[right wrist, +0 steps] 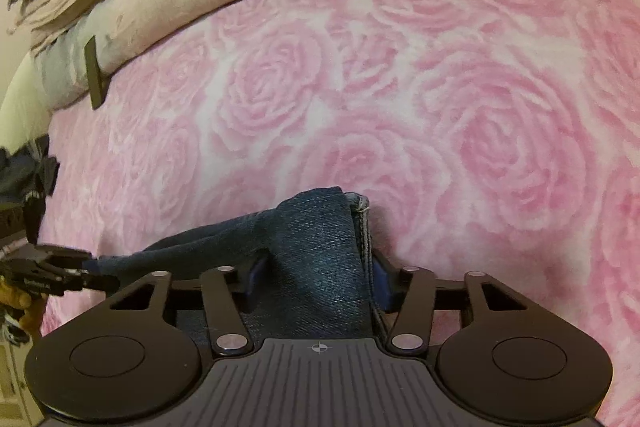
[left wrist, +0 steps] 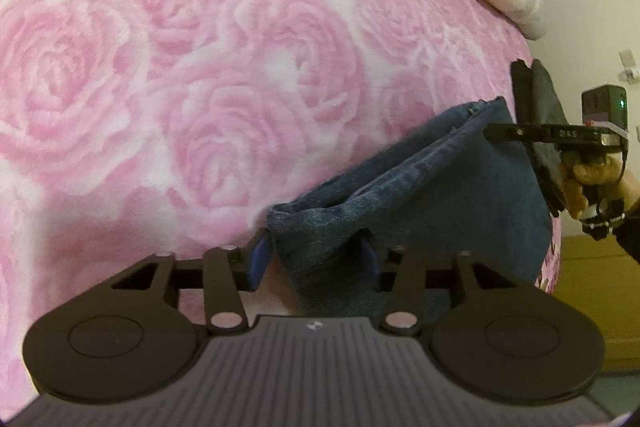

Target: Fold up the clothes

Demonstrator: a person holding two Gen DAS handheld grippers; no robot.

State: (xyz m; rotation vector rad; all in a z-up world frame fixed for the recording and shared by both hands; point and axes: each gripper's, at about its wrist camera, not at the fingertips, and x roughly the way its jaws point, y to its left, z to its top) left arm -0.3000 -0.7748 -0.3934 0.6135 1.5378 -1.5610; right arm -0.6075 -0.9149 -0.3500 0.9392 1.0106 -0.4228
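The black left gripper point(left wrist: 316, 259) stood part-open, its blue pads point(left wrist: 260, 259) bracketing a fold of dark blue denim garment point(left wrist: 420, 187); whether they pressed it could not be told. The black right gripper point(right wrist: 318, 279) clamped the same denim, which hung bunched between both above the pink rose-patterned fleece blanket point(left wrist: 160, 87).

Coarse denim jeans point(right wrist: 320, 239) (blanket point(right wrist: 400, 107) seemingly fleecy)

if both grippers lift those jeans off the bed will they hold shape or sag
Likely sag: the jeans already droop between the left gripper and right gripper. The thick denim and seam suggest some weight. The coarse weave probably resists slipping from the pads.
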